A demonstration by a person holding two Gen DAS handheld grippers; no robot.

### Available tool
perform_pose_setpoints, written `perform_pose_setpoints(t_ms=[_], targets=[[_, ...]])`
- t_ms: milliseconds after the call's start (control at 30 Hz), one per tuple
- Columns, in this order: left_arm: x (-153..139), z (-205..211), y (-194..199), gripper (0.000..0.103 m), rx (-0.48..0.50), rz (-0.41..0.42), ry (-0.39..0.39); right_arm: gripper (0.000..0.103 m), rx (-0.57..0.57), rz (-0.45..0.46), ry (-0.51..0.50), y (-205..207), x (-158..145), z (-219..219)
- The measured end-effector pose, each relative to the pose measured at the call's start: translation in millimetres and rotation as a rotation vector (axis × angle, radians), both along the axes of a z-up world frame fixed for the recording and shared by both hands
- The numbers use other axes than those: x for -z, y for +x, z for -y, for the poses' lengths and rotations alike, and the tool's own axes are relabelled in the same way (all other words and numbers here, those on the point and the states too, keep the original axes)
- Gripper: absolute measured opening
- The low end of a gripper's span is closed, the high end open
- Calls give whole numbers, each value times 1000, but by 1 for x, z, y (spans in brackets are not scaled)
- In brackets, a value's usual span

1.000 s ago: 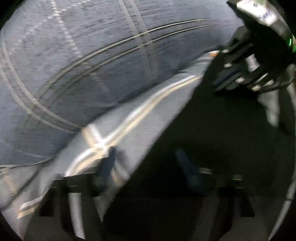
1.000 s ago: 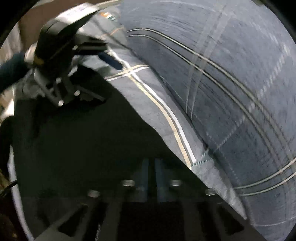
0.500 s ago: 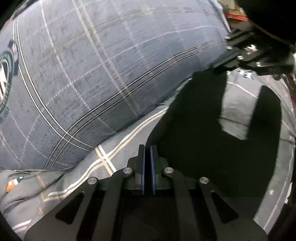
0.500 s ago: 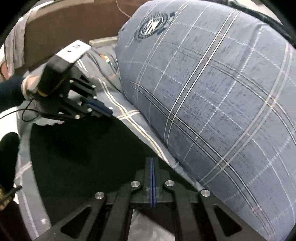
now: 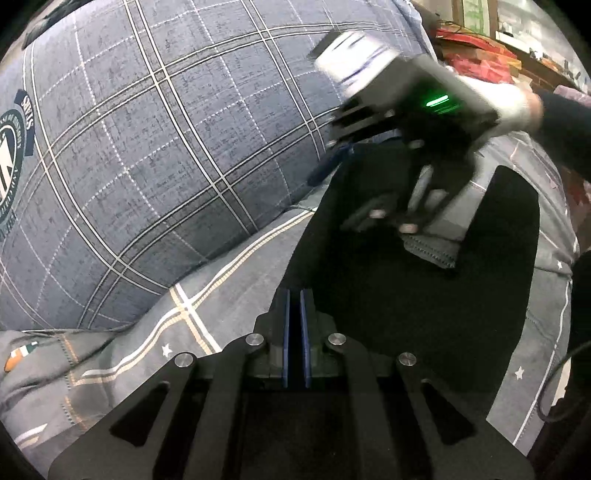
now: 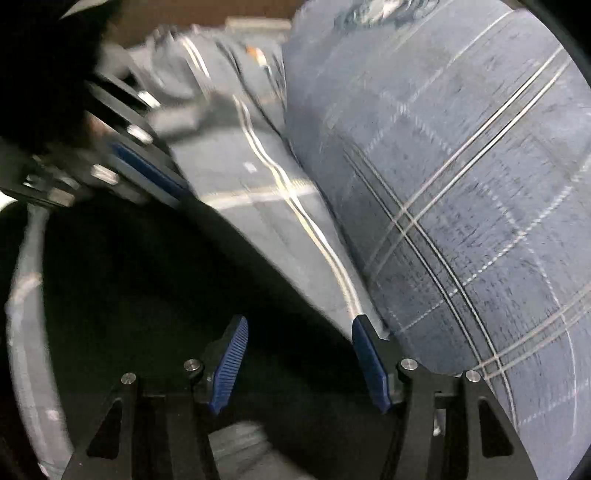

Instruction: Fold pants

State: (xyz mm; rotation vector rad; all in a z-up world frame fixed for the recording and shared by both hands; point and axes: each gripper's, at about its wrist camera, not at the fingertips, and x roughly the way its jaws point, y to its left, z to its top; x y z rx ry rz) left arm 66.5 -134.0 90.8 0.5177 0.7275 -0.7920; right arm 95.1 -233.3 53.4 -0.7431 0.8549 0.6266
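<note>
The black pants [image 5: 413, 295] lie flat on a grey checked bedsheet [image 5: 229, 295], with two legs running away from the left wrist camera. My left gripper [image 5: 294, 295] is shut at the near edge of the pants; whether cloth is pinched between its blue pads is hidden. My right gripper [image 6: 299, 325] is open over the pants [image 6: 147, 295], its blue fingers [image 6: 229, 362] spread wide and empty. In the left wrist view the right gripper [image 5: 332, 162] hovers, blurred, above the far edge of the pants. The left gripper [image 6: 155, 173] shows at the left of the right wrist view.
A large blue-grey checked pillow [image 5: 147, 140] with a round crest lies right beside the pants and fills the right of the right wrist view [image 6: 461, 184]. Red clutter and shelves [image 5: 480, 59] stand beyond the bed. A brown headboard [image 6: 207, 14] is at the back.
My right gripper has opened from shut and moved, blurred, across the pants. My left gripper, open a second ago, has stayed shut since half a second ago.
</note>
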Motion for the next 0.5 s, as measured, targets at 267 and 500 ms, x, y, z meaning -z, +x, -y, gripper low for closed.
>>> perform_pose_setpoints(t_ms=[267, 500], targets=[[4, -11, 9, 4, -39, -20, -28, 4, 3, -21, -65, 9, 21, -10], [-34, -38, -20, 4, -65, -33, -159, 4, 42, 53, 9, -50, -36, 2]])
